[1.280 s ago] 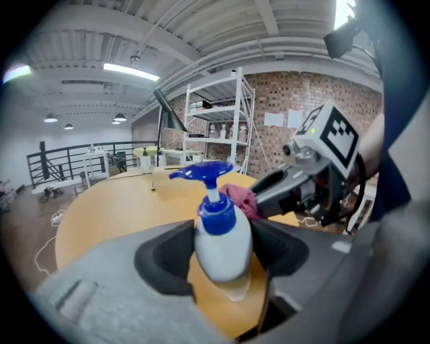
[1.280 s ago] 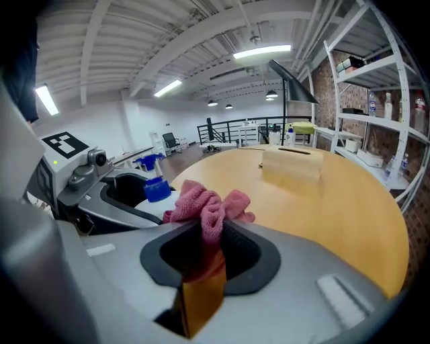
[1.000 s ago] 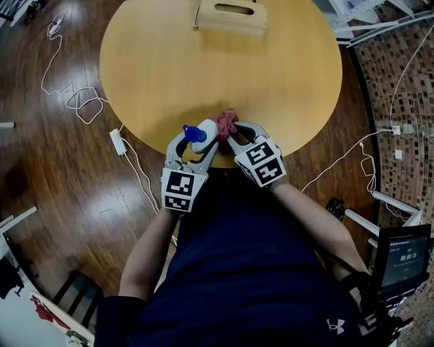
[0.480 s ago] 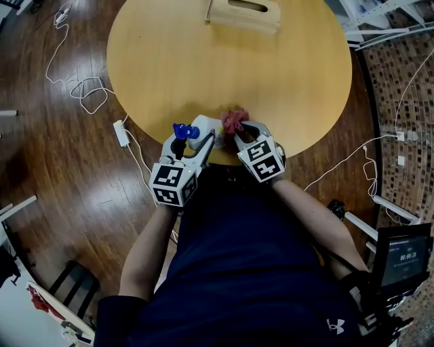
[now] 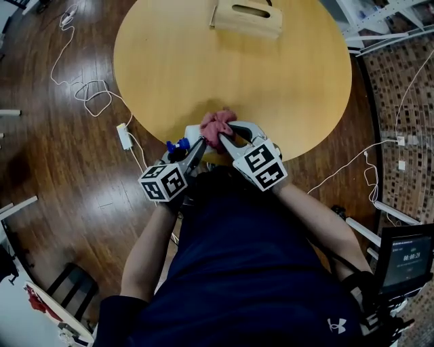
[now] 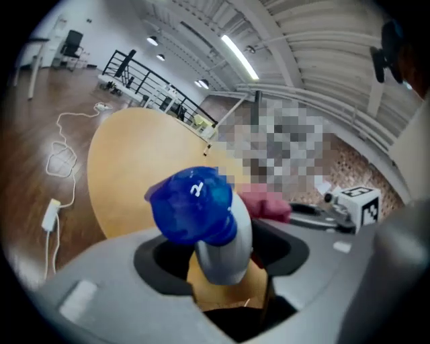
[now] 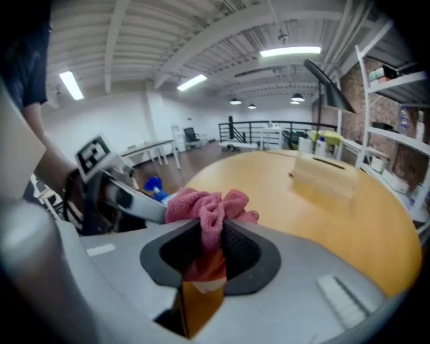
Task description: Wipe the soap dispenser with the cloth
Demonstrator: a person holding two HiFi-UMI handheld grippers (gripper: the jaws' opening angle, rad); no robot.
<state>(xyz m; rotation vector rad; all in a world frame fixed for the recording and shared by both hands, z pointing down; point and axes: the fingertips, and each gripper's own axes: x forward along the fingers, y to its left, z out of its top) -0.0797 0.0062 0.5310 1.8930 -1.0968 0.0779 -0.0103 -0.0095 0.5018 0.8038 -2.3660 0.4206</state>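
The soap dispenser is a white bottle (image 5: pixel 192 133) with a blue pump top (image 5: pixel 178 145). It is tipped over the near edge of the round wooden table (image 5: pixel 271 81), its top pointing left. My left gripper (image 5: pixel 188 142) is shut on it; in the left gripper view the blue top (image 6: pixel 191 203) and white neck (image 6: pixel 225 250) fill the jaws. My right gripper (image 5: pixel 227 133) is shut on a bunched pink cloth (image 5: pixel 217 125), which lies against the bottle's right side. The cloth (image 7: pixel 208 208) bulges out between the right jaws.
A wooden box (image 5: pixel 247 17) stands at the table's far edge. White cables (image 5: pixel 81 95) and a power adapter (image 5: pixel 125 136) lie on the wood floor to the left. A small screen (image 5: pixel 405 259) stands at lower right.
The left gripper has rolled, tipping the dispenser so its blue top swings down and left. The right gripper has carried the cloth left and up onto the bottle.
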